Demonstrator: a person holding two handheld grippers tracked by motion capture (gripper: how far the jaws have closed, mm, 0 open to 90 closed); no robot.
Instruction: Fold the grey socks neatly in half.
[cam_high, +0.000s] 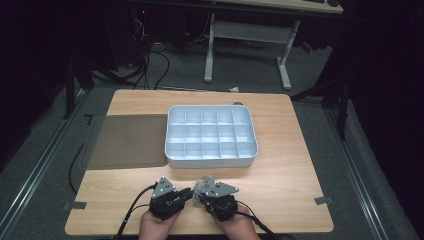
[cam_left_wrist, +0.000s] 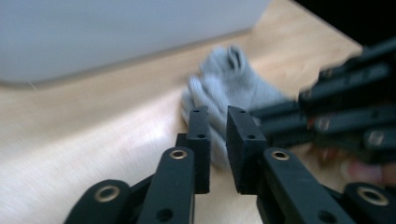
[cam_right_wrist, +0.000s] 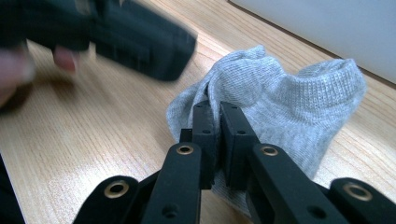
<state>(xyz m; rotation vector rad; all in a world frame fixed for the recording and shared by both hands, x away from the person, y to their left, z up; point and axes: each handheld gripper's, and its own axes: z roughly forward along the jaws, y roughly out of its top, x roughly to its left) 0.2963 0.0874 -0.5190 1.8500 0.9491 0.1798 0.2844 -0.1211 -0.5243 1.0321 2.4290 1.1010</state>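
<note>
On my wooden table (cam_high: 280, 150), left to right: dark mat (cam_high: 127, 142), white divided tray (cam_high: 210, 135). Nearer me, my left gripper (cam_high: 186, 194) hangs nearly closed, empty; my right gripper (cam_high: 199, 196) pinches the grey sock (cam_right_wrist: 280, 107). Grey carpet, cables beyond.

Compartment tray (cam_high: 212, 159) sits on the bench (cam_high: 280, 175), centred, toward the far half. Flat mat (cam_high: 127, 141) lies on the bench directly left of the tray, edges touching or nearly so. Sock (cam_high: 199, 189) lies on the bench near the front edge, in front of the tray and apart from it. Left hand-held gripper (cam_high: 188, 193) is just left of the sock; right hand-held gripper (cam_high: 204, 198) is at its right side. A second desk (cam_high: 250, 30) stands on the floor behind the bench.
</note>
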